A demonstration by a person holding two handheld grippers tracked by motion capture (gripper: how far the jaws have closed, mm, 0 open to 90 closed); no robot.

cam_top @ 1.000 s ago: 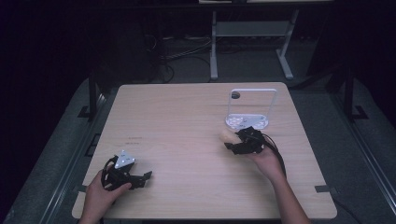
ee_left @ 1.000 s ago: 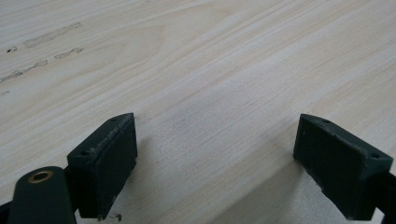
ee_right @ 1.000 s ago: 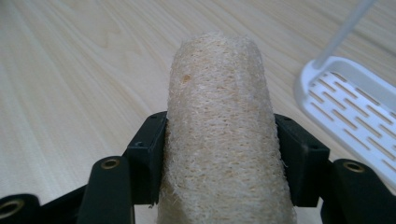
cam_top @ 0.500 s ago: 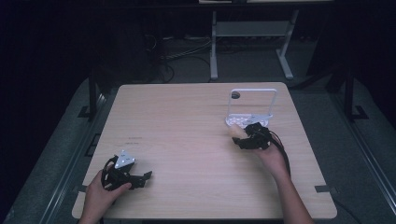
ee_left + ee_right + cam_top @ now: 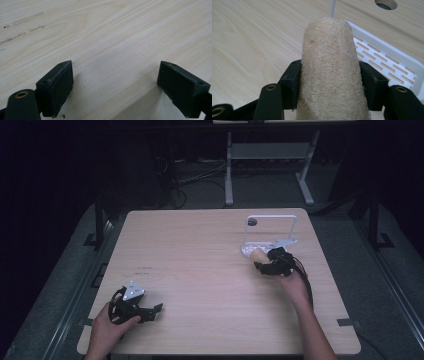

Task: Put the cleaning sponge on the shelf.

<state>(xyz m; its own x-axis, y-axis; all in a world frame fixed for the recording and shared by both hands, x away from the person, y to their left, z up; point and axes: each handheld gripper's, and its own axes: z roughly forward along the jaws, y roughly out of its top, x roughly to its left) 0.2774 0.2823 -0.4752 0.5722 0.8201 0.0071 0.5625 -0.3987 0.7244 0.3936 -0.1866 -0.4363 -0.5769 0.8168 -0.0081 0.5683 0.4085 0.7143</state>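
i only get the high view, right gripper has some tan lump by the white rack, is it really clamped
Observer: Yes. In the right gripper view both pads press the sides of the loofah sponge.
Operator: is it over the rack yet
Observer: Its tip points at the slotted white rack, at the near rim.
Operator: and the left gripper
Observer: The left gripper has its jaws wide apart over bare table, nothing between them.

Left gripper point(image 5: 150, 311): low at the near left, held by the left hand point(image 5: 107, 327), jaws wide apart with nothing between them.
Right gripper point(image 5: 261, 262): held out at the far right by the right hand point(image 5: 295, 287), forearm stretched forward, jaws clamped on something.
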